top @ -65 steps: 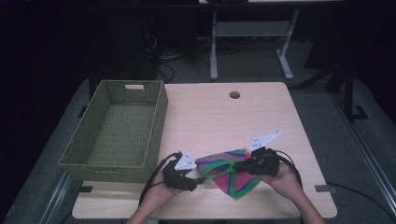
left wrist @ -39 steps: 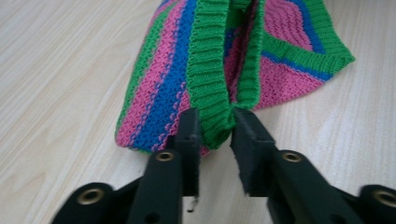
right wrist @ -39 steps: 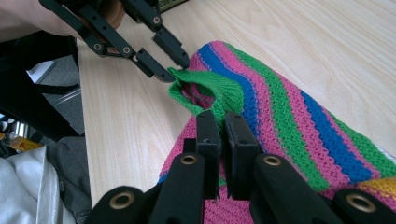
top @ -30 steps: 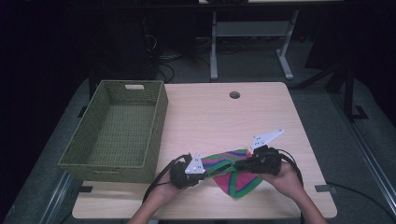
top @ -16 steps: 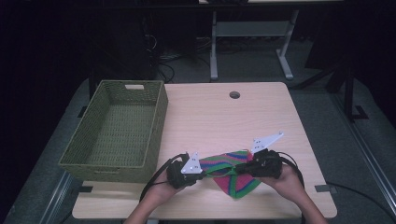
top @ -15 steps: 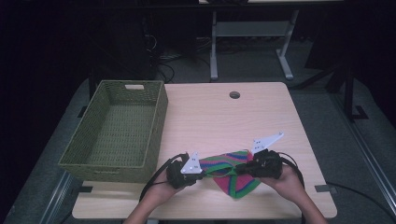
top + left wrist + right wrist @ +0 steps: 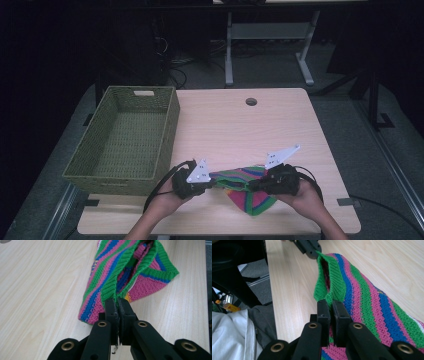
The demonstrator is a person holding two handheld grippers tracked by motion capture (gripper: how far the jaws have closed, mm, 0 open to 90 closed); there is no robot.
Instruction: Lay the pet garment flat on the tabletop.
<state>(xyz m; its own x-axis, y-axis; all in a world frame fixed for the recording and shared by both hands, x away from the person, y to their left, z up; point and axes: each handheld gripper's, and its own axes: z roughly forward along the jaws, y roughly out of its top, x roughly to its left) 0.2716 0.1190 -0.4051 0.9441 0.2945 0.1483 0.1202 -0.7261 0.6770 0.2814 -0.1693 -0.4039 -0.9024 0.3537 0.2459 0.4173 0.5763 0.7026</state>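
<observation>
Light wood-grain table [image 7: 235, 125] with a round cable hole [image 7: 251, 102] near its far edge, standing on grey carpeted floor [image 7: 345, 115]. Beyond it, a pale metal desk frame [image 7: 267, 37] and loose cables [image 7: 172, 67] lie against a dark, unlit background. Lighting falls mainly on the tabletop.

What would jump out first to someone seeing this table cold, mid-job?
The bright striped knitted cloth in green, pink and blue at the near edge of the light wooden table, pinched by its green ribbed edge between the left hand-held gripper and the right hand-held gripper. Next, the olive-green woven rectangular basket at the table's left side.
</observation>
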